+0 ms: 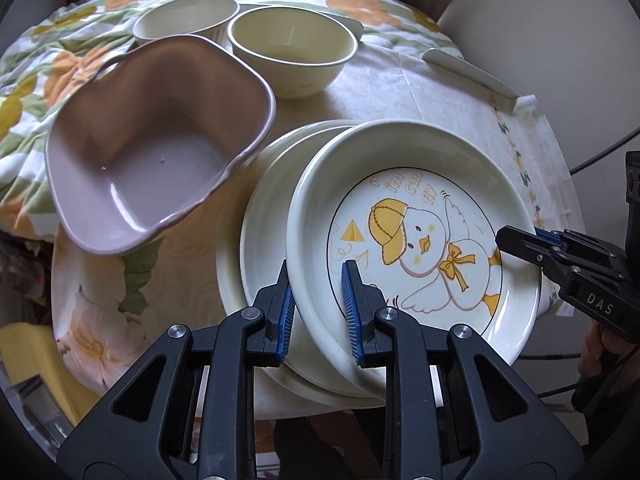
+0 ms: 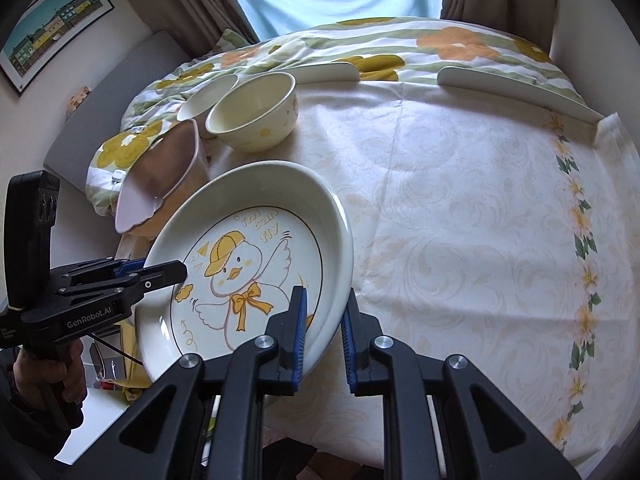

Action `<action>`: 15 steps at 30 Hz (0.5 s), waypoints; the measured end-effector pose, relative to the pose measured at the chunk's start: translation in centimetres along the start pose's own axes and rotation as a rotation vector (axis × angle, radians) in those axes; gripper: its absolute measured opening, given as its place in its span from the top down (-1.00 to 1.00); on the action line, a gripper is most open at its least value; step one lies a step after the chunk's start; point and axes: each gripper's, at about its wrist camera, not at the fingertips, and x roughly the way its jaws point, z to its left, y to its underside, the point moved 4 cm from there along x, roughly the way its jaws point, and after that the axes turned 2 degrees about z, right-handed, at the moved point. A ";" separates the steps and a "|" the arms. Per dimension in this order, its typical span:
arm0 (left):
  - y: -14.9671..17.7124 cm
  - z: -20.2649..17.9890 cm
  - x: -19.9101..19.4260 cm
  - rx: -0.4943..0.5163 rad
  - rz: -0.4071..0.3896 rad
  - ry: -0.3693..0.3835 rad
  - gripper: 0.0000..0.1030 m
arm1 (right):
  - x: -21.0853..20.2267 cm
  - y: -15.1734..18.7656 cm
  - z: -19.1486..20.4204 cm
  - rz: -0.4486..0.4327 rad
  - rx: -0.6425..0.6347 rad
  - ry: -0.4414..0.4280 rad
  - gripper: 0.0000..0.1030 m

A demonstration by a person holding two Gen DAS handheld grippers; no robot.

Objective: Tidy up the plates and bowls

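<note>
A cream plate with a yellow duck drawing (image 1: 420,240) (image 2: 248,264) is tilted above a plain cream plate (image 1: 256,248) on the table. My left gripper (image 1: 318,304) (image 2: 160,274) is shut on the duck plate's near left rim. My right gripper (image 2: 324,332) (image 1: 516,240) straddles the opposite rim, its pads close on it. A mauve square bowl (image 1: 160,140) (image 2: 160,176) leans to the left. Two cream bowls stand behind it, one nearer (image 1: 292,52) (image 2: 256,116) and one farther (image 1: 188,18) (image 2: 204,100).
The table carries a cream patterned cloth (image 2: 460,220) with a floral border. A flowered quilt (image 2: 360,48) lies behind it. Two white raised table-edge guards (image 2: 516,88) stand at the far side. A grey couch (image 2: 100,112) is to the left.
</note>
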 end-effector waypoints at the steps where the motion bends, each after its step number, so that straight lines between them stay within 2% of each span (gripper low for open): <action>1: -0.1 0.0 0.1 0.009 0.003 -0.001 0.61 | 0.1 0.1 0.0 -0.001 0.006 0.005 0.71; 7: -0.6 -0.2 1.0 0.030 0.017 -0.014 0.61 | 0.3 0.2 0.3 -0.005 0.025 0.021 0.71; 10: -0.5 -0.4 1.6 0.051 0.032 -0.045 0.61 | 0.4 0.2 0.5 -0.003 0.024 0.029 0.71; 15: -0.5 -1.0 1.7 0.101 0.012 -0.101 0.61 | 0.3 0.1 0.4 -0.008 0.024 0.031 0.71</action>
